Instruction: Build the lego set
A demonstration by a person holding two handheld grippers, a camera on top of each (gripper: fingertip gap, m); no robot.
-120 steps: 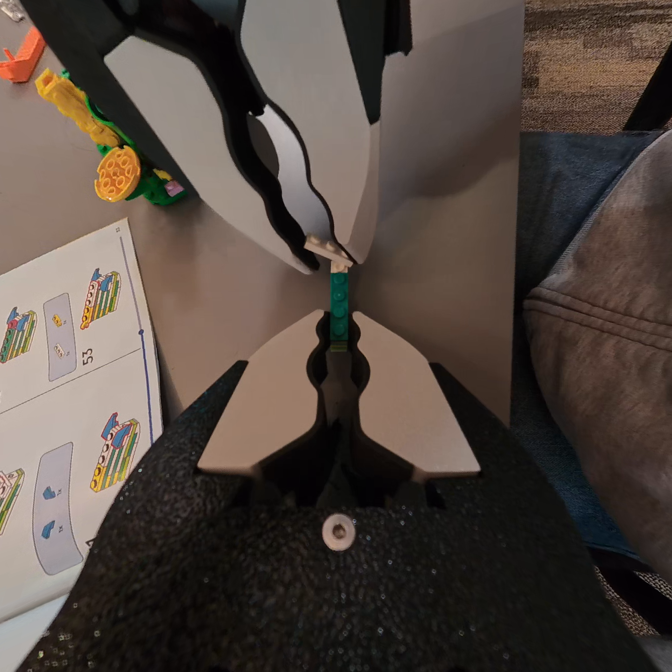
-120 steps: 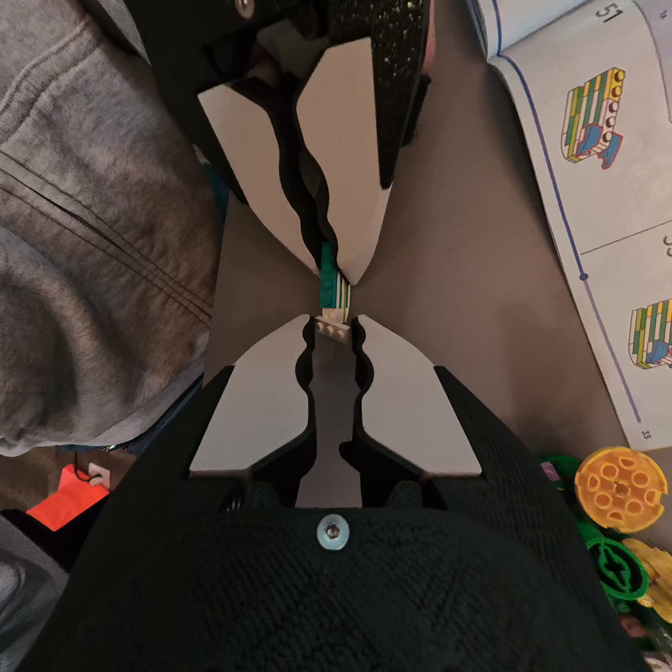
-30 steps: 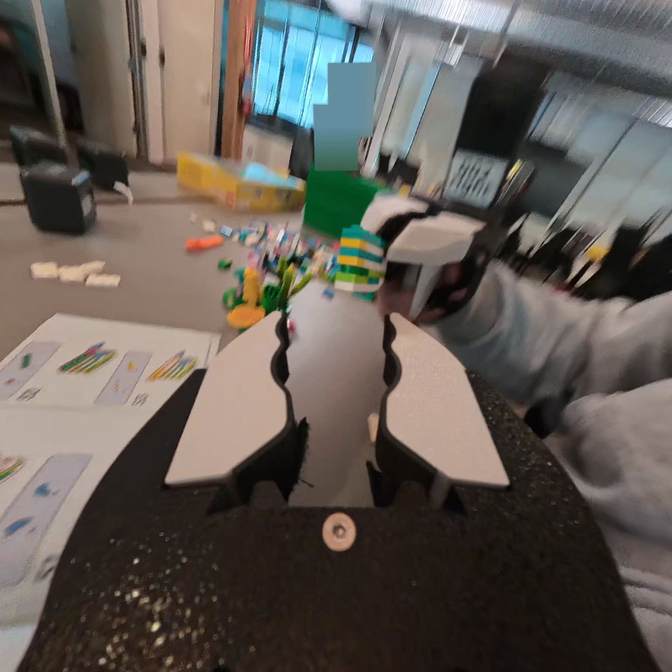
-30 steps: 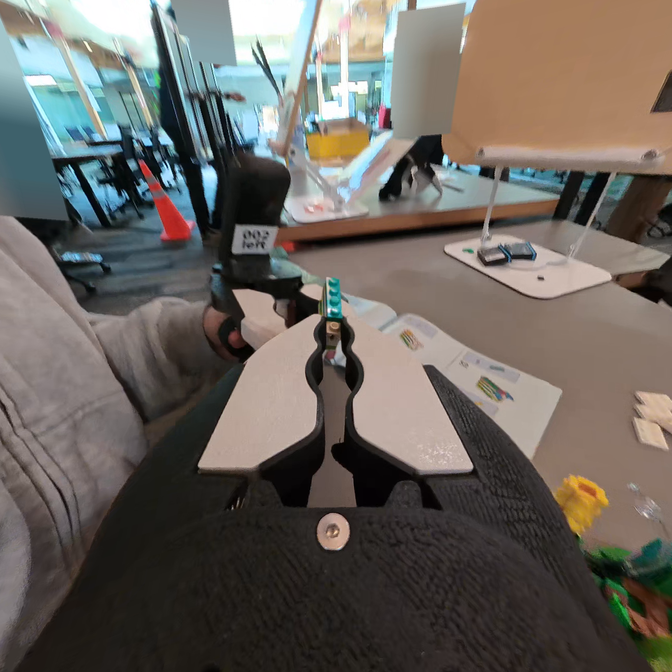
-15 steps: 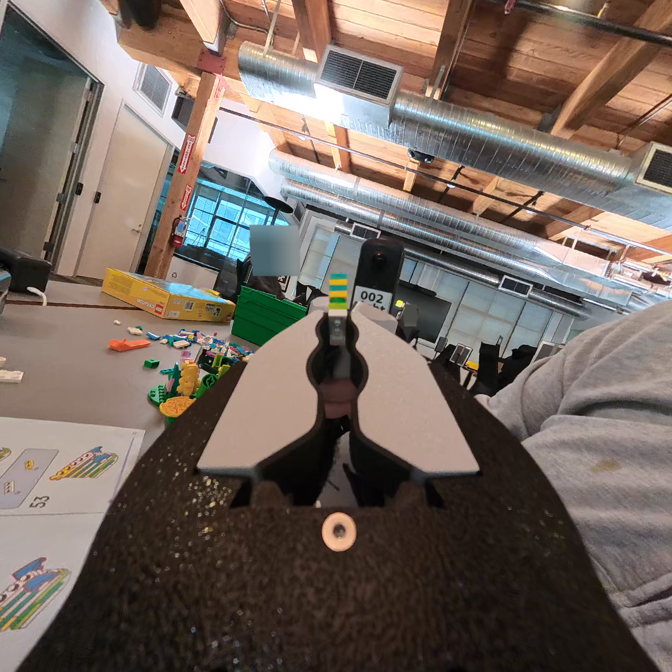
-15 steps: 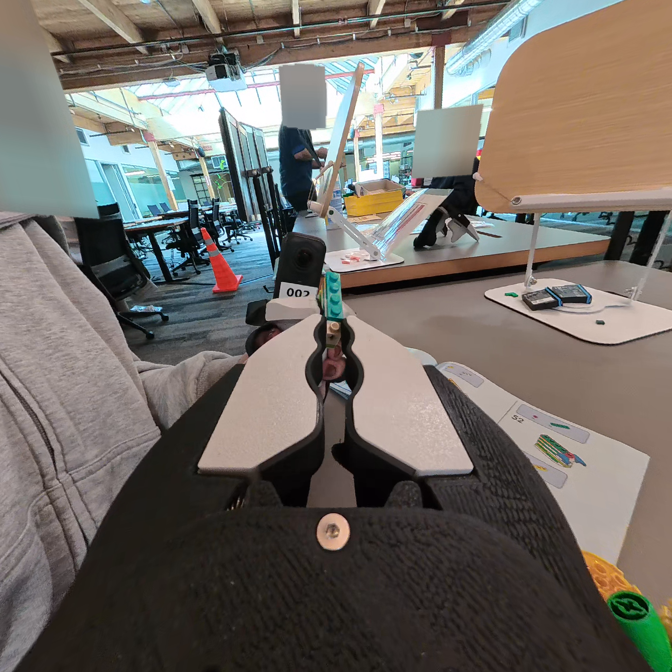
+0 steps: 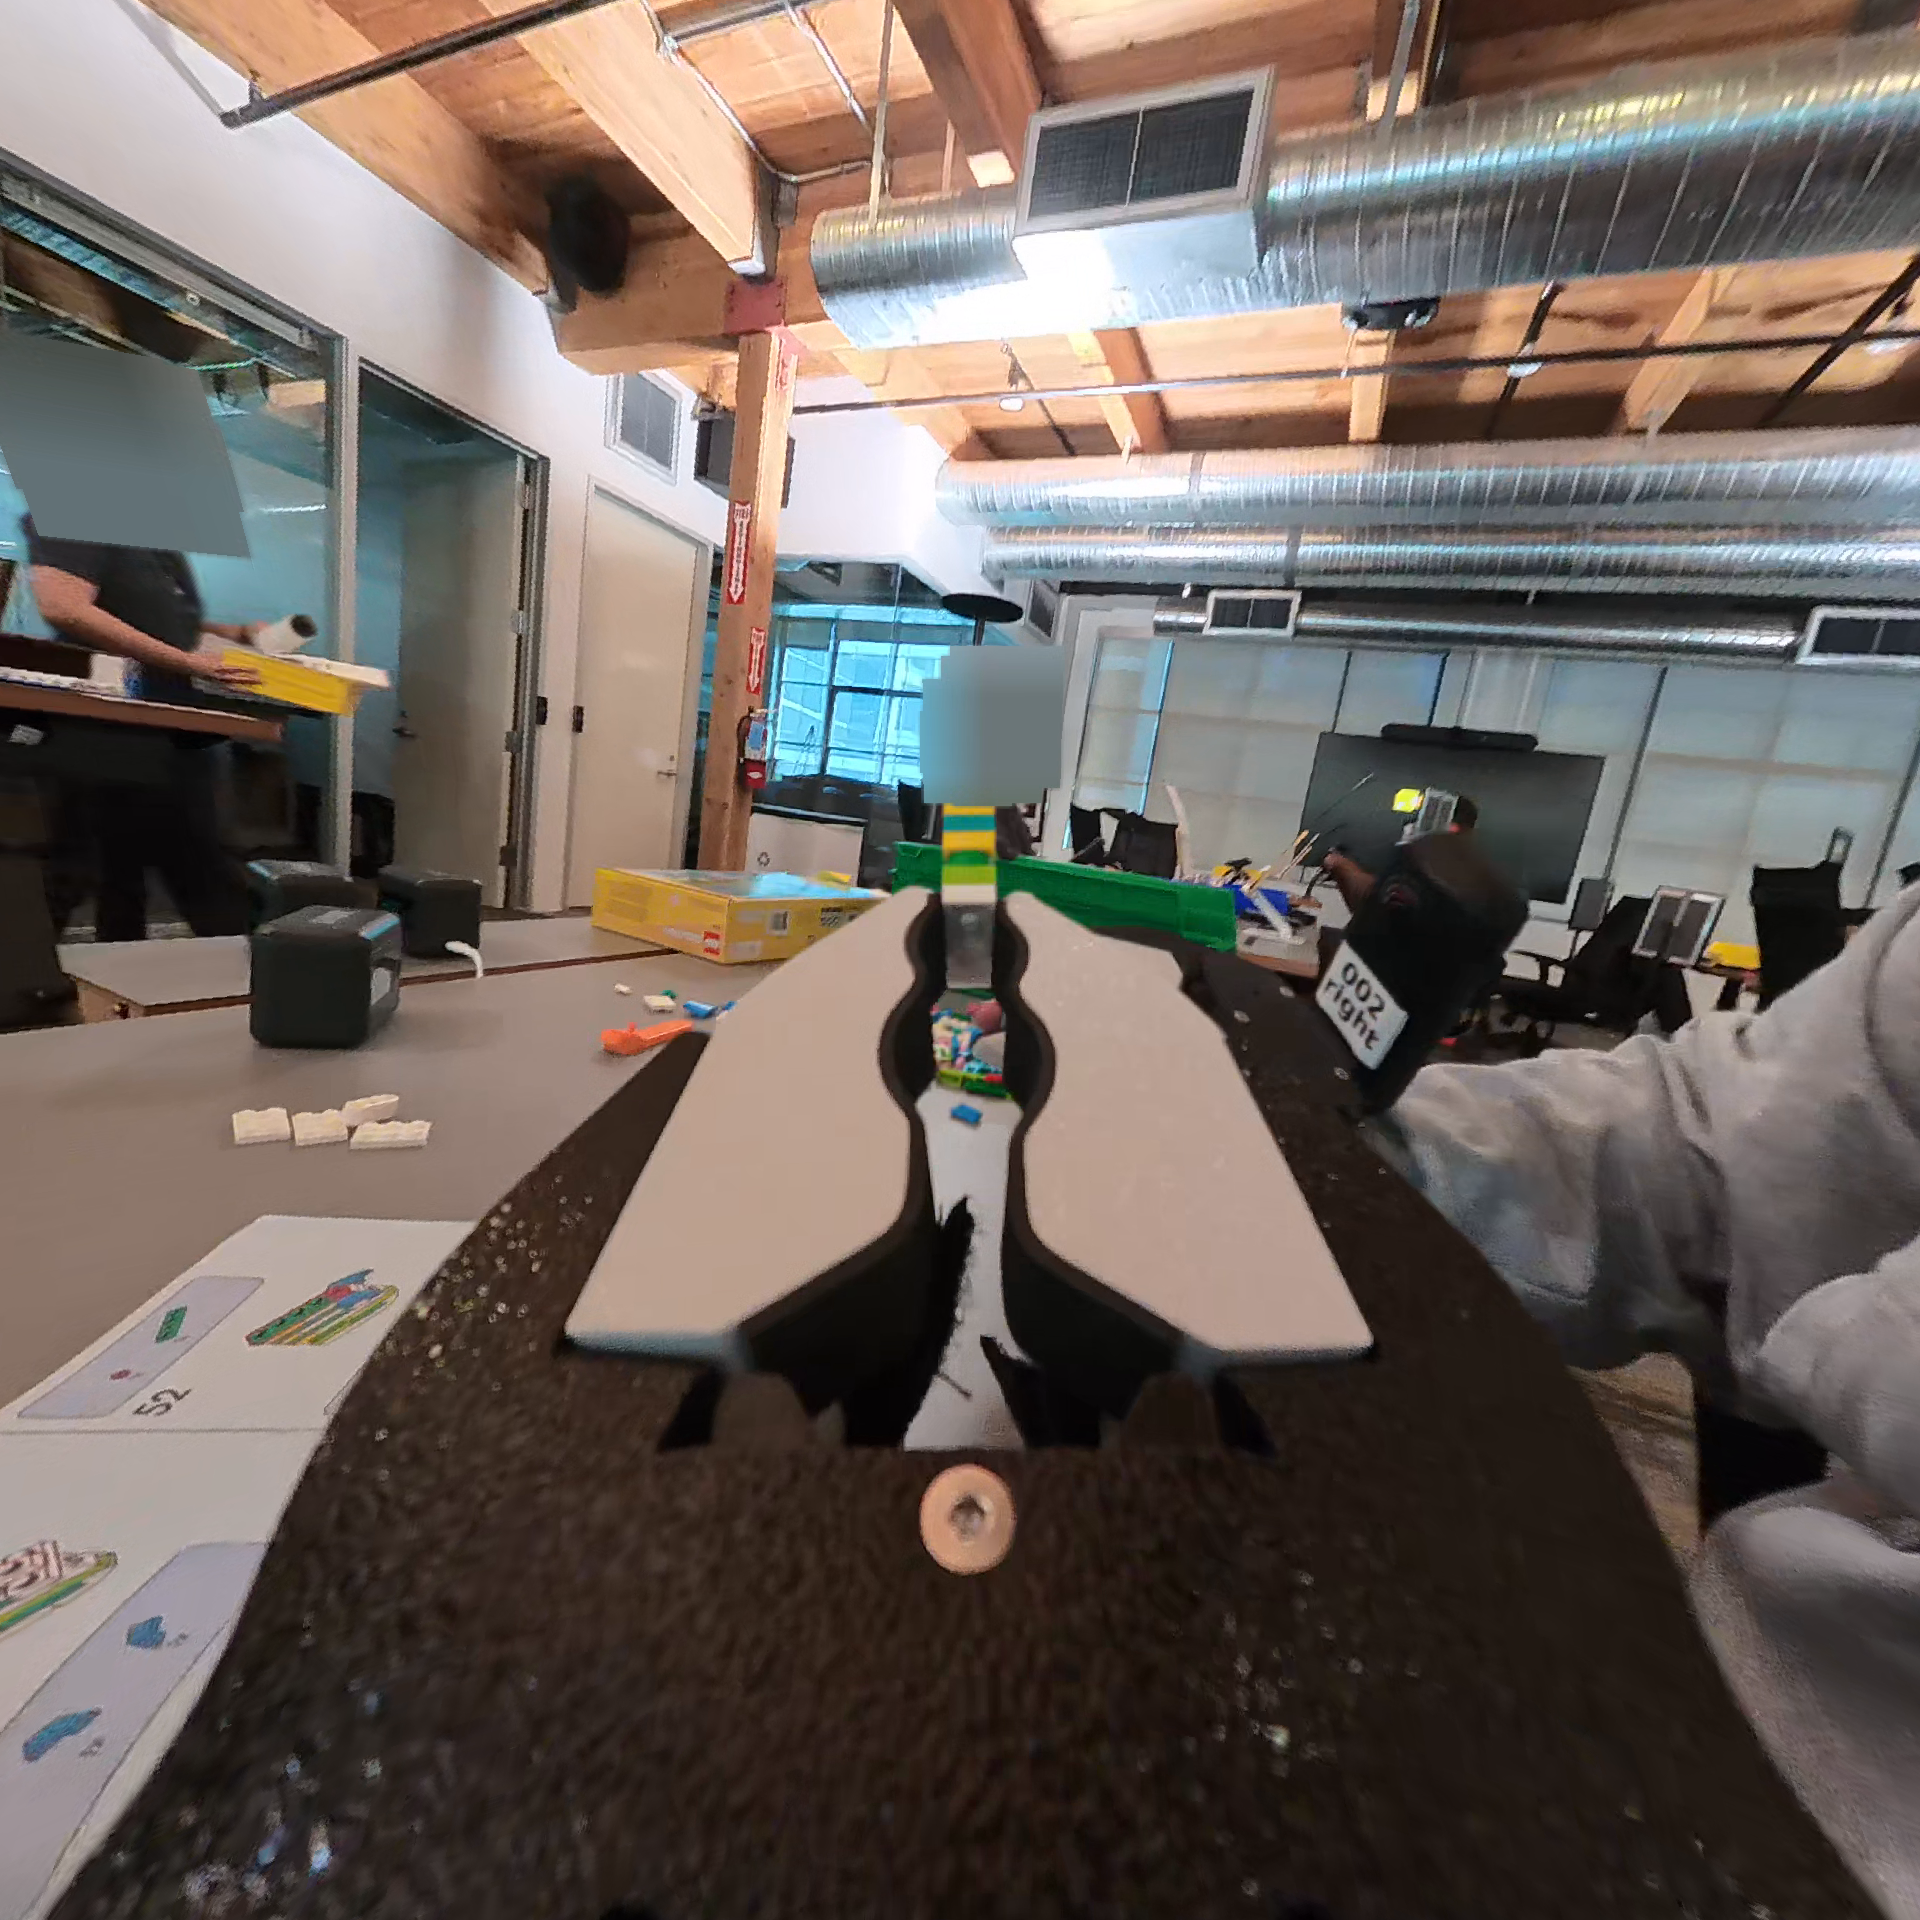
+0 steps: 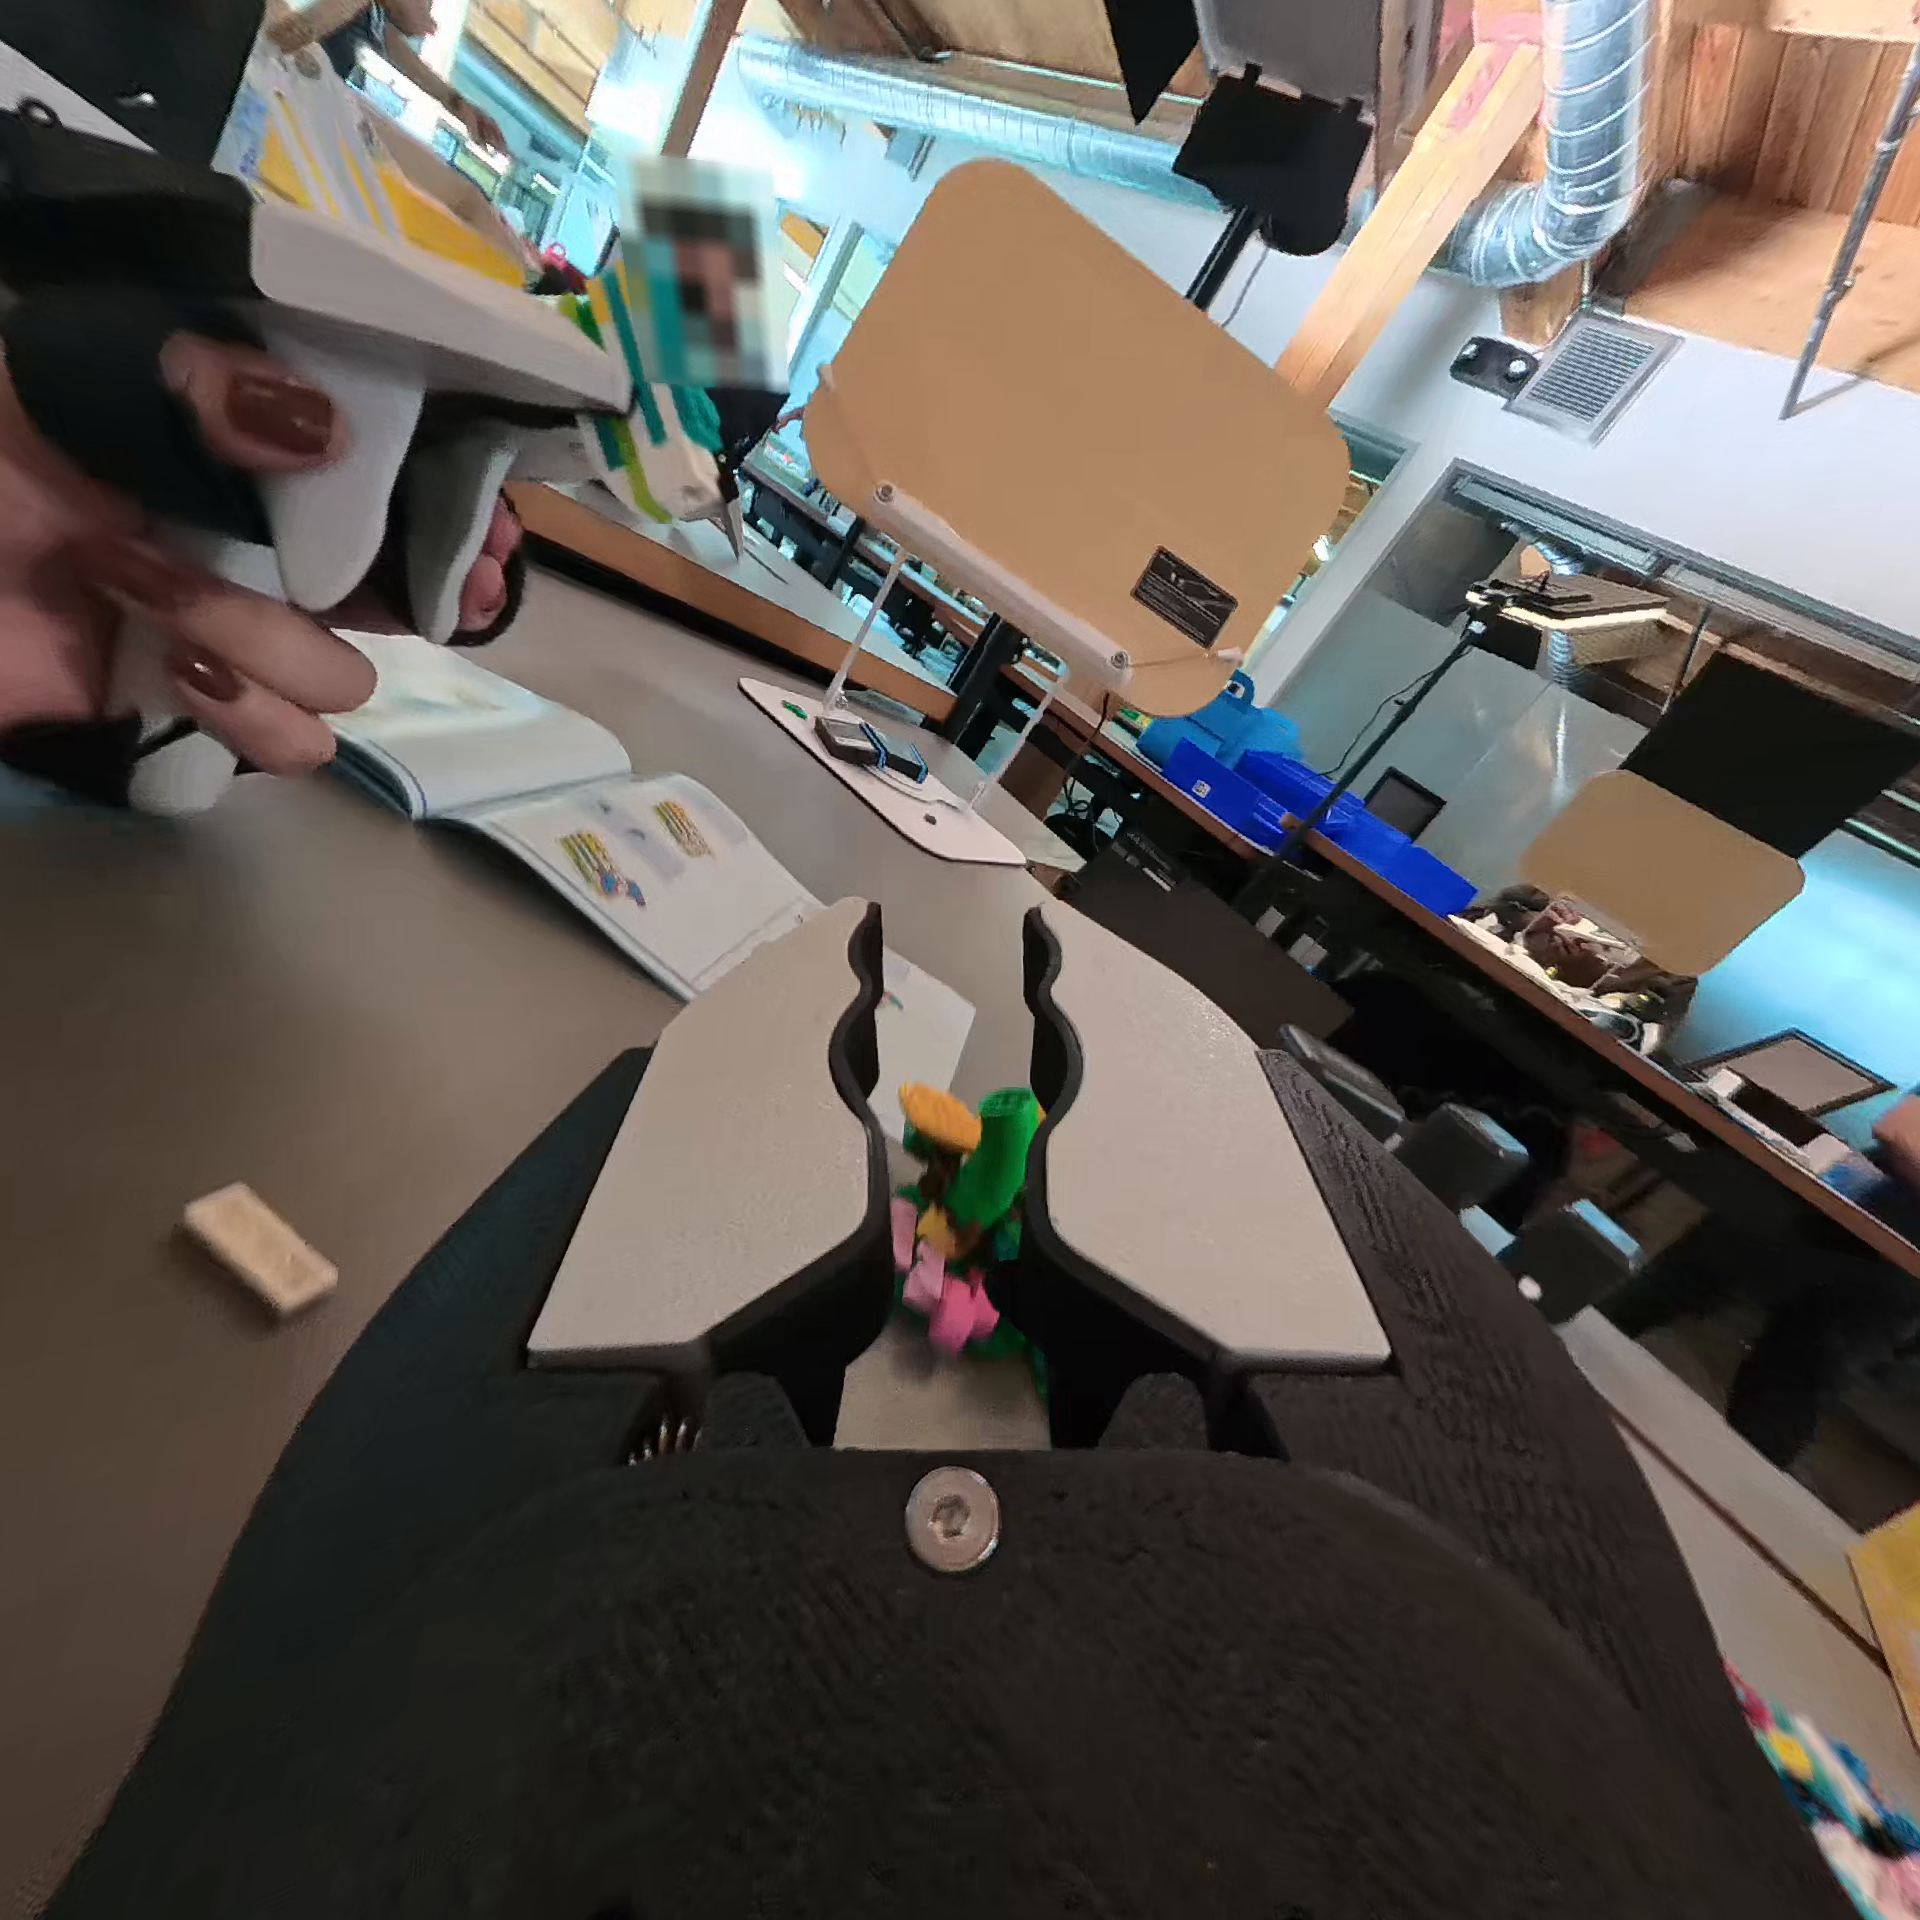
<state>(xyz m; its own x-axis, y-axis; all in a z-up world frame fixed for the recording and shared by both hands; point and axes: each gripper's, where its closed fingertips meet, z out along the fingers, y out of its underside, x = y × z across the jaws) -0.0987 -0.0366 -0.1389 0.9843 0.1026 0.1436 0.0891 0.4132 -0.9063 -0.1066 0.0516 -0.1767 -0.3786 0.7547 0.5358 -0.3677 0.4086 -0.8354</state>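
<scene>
My left gripper [image 7: 971, 920] is shut on a thin striped brick build [image 7: 971, 847] with yellow, teal, green and white layers. The build stands up from between the fingertips, held above the grey table [image 7: 468, 1049]. In the right wrist view the same gripper is at the upper left, with the striped build [image 8: 644, 436] sticking out of its tips. My right gripper [image 8: 951, 920] is open and empty, low over the table. A green, yellow and pink flower build [image 8: 966, 1195] shows on the table through its gap, not touched by the pads. The right gripper's body [image 7: 1434, 935] shows at the right in the left wrist view.
An open instruction booklet [image 8: 582, 831] lies on the table, also in the left wrist view [image 7: 156, 1351]. Nearby are a tan brick [image 8: 260, 1262], white bricks [image 7: 327, 1127], an orange piece [image 7: 644, 1036], a black box [image 7: 322, 987], a yellow carton [image 7: 727, 914] and a stand with a tan board [image 8: 1070, 436].
A second ago my right gripper held the striped build and my left was open. The left shut on it, then the right opened, let go and dropped away towards the table.
</scene>
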